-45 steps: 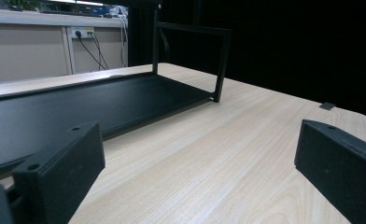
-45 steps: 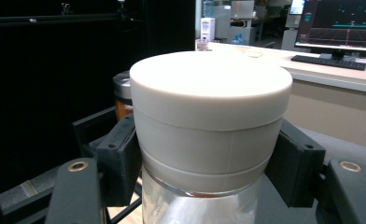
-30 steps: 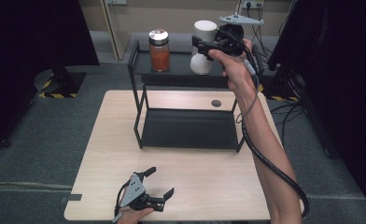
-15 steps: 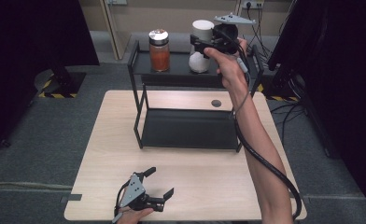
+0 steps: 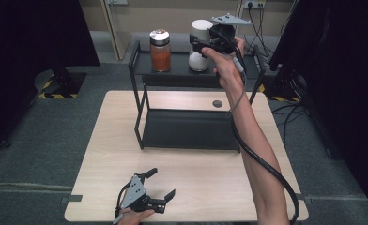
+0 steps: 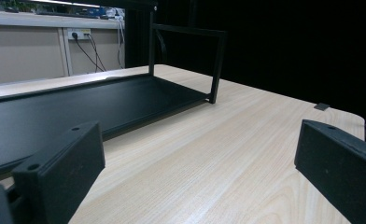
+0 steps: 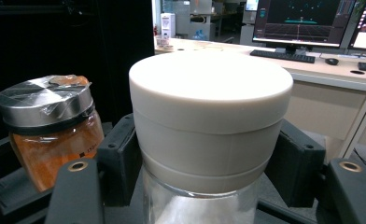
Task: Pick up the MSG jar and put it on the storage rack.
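A glass jar with a white lid [image 5: 199, 60] [image 7: 209, 116] is at the top shelf of the black two-level rack [image 5: 172, 76], its base down at the shelf surface. My right gripper [image 5: 197, 43] [image 7: 209, 161] is shut on it, the pads [image 7: 120, 158] pressing just under the lid from both sides. To its left on the same shelf stands a jar of orange stuff with a silver lid [image 5: 160, 51] [image 7: 50, 130]. Low over the table's front edge, my left gripper [image 5: 162, 183] [image 6: 195, 172] is open and holds nothing.
The rack's lower shelf [image 5: 187, 129] [image 6: 78, 107] is bare. A dark round hole [image 5: 217, 103] marks the wooden table [image 5: 126, 140] behind the rack. The right gripper's cable [image 5: 266, 164] hangs along the forearm. Dark curtains flank the table.
The right gripper, with the white-lidded jar in it, has shifted slightly left and down at the top shelf. The left gripper has stayed put.
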`<state>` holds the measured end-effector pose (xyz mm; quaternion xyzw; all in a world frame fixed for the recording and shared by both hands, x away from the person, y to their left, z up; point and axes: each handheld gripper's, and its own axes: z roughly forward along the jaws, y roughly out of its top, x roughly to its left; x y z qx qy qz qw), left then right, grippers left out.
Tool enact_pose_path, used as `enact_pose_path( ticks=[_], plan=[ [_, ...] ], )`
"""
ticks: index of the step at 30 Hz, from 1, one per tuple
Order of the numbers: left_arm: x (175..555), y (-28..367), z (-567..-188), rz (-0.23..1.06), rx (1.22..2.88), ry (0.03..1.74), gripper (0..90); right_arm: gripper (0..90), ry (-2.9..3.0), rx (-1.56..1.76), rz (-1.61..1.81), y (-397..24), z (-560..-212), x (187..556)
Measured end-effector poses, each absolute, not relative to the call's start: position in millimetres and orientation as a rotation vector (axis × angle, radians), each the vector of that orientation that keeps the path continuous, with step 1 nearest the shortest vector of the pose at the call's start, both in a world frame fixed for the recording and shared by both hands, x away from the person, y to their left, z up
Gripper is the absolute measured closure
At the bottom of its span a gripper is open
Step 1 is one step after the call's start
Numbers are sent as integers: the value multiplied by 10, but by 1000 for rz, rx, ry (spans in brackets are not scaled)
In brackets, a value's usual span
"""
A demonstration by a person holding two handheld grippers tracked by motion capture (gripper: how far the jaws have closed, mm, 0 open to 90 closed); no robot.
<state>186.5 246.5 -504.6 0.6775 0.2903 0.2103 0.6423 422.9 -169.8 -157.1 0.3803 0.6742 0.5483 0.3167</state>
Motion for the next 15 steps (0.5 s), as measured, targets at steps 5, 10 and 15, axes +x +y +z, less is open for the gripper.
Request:
enact_pose_path(
  ticks=[5,10,15],
  plan=[
    [1863,2460,-5044,479,1547,658,10,348,1769,999,1435,-1691,-1581,4215],
    [1861,2457,-5045,480,1548,657,10,276,1759,1013,1450,-1704,-1602,4206],
    [1865,2453,-5045,478,1551,658,10,156,1779,1020,1452,-1731,-1585,4200]
  ],
)
